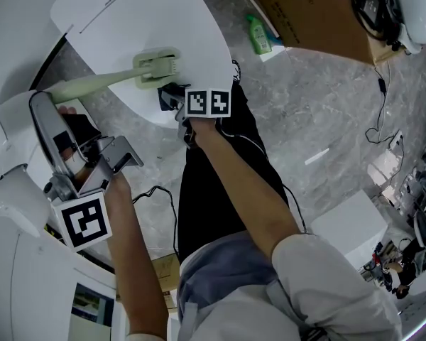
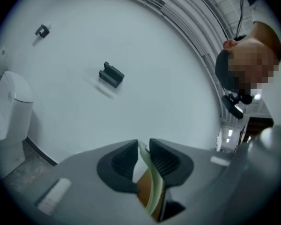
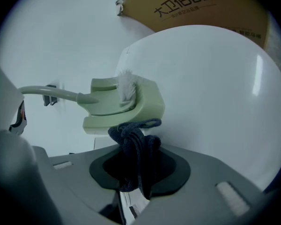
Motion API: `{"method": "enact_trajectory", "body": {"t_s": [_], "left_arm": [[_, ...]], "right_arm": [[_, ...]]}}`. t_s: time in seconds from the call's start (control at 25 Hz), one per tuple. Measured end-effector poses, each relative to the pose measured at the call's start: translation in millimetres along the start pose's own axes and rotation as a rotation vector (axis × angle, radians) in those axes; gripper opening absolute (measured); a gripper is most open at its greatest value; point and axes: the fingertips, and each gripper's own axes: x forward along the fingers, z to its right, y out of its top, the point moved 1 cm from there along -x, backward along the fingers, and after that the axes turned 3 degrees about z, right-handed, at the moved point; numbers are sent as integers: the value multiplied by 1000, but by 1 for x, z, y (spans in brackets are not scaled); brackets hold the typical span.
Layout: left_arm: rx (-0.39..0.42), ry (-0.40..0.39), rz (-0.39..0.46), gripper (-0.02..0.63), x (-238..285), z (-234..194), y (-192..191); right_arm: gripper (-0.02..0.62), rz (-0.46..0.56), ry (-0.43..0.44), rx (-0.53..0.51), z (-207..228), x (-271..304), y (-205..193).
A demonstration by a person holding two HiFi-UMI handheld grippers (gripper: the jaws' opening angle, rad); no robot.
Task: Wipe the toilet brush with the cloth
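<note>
Both grippers busy | L gripper [image 2: 144, 148] clenched on pale-green plastic toilet brush [image 1: 155, 67] handle | R gripper [image 3: 139, 168] clamps dark-blue cloth [image 3: 133, 137], against brush head's edge | head over white oval toilet lid [image 1: 195, 34]

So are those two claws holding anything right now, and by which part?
Yes. The left gripper is shut on the toilet brush near the end of its handle; the right gripper pinches a bunched dark cloth.

One toilet brush [image 1: 156, 66], one cloth [image 3: 133, 139], two grippers [image 2: 144, 146] [image 3: 136, 165], one toilet [image 1: 163, 20], one bottle [image 1: 258, 35]
</note>
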Motion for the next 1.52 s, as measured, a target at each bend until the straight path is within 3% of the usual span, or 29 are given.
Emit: {"method": "enact_trajectory", "body": {"t_s": [0.76,0.92,1.2,1.36,1.52], "left_arm": [[-22,18,-5,0,2,1,2],[-21,21,-10,0,2,1,2],[-26,25,-12,0,3,1,3],[-28,33,-14,0,3,0,3],[-26,40,-17,0,3,0,4]], "right_arm": [[106,67,-61,-50,5,-52,22],[106,64,-40,-118,-14,-55,30],[106,-27,-11,-280,-44,-57,30],[107,15,39,-300,-65,-66,46],[106,59,-14,-293,-61,-67,73]]}}
